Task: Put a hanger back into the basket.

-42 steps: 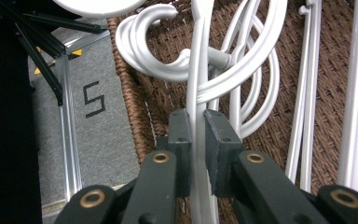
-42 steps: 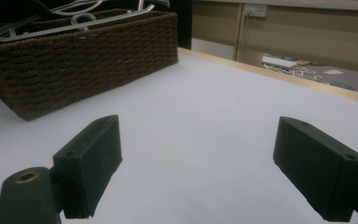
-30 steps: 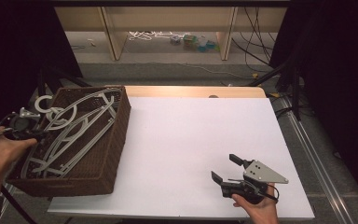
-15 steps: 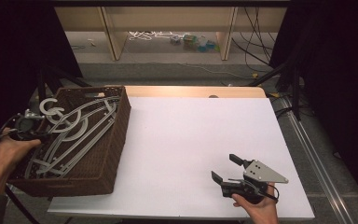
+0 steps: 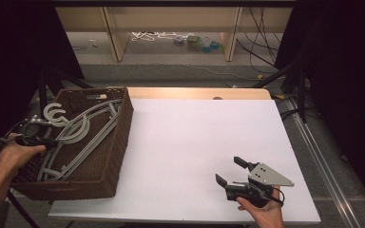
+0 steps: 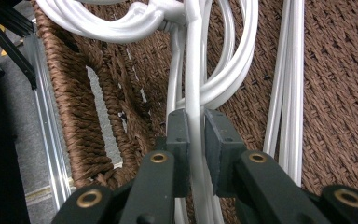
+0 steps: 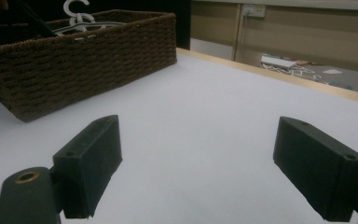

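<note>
Hanger (image 6: 196, 88) clamped in left gripper (image 6: 195, 140), over basket (image 6: 345, 93).

White plastic hangers (image 5: 78, 135) piled in brown wicker basket (image 5: 109, 171), at table's 9 o'clock edge. They lie roughly flat, overlapping, long bars running from 7 toward 1 o'clock; hooks (image 5: 54, 113) poke up over the basket's rim at 10 o'clock. Exact count can't tell. One hanger's thin bar (image 6: 195, 93) is pinched between the jaws of the left gripper (image 6: 195, 135), near a curved hook section, lifted a bit off the woven basket floor (image 6: 335, 93).
</note>
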